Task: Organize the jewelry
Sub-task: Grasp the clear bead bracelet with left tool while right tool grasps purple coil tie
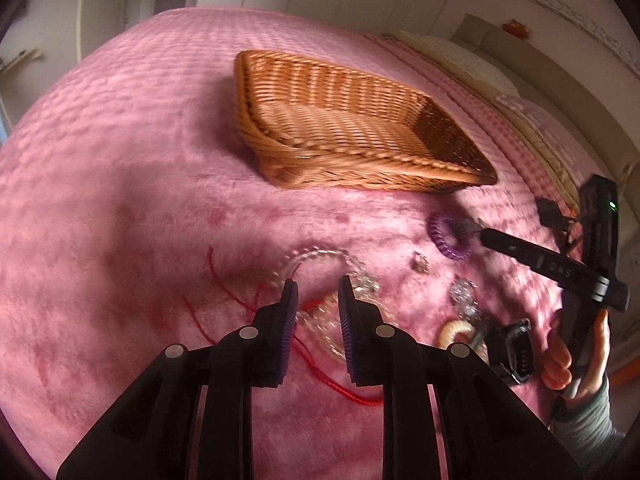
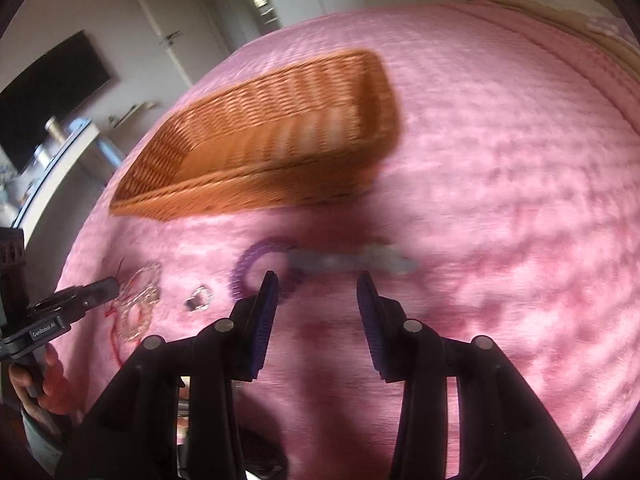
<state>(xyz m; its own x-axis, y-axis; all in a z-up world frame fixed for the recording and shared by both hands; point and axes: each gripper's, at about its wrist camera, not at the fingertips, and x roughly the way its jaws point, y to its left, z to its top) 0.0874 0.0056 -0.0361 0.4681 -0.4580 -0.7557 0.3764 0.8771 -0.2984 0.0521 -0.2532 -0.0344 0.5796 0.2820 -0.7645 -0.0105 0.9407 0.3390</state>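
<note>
An empty wicker basket (image 1: 340, 128) lies on the pink blanket; it also shows in the right wrist view (image 2: 272, 136). My left gripper (image 1: 317, 286) is open, its jaws over a clear bead bracelet (image 1: 320, 264) tied with red string (image 1: 344, 390). My right gripper (image 2: 316, 280) is open just before a purple spiral hair tie (image 2: 248, 268) and a blurred pale grey item (image 2: 352, 262). The purple tie (image 1: 448, 236), a small ring-like piece (image 1: 420, 264), a crystal piece (image 1: 464, 296) and a cream spiral tie (image 1: 456, 332) lie to the right in the left wrist view.
A black watch-like object (image 1: 512, 352) lies by the cream tie. Pillows (image 1: 480, 64) lie at the bed's far right. A TV (image 2: 48, 92) and a shelf stand beyond the bed's left edge. The small ring-like piece (image 2: 198, 300) sits left of my right gripper.
</note>
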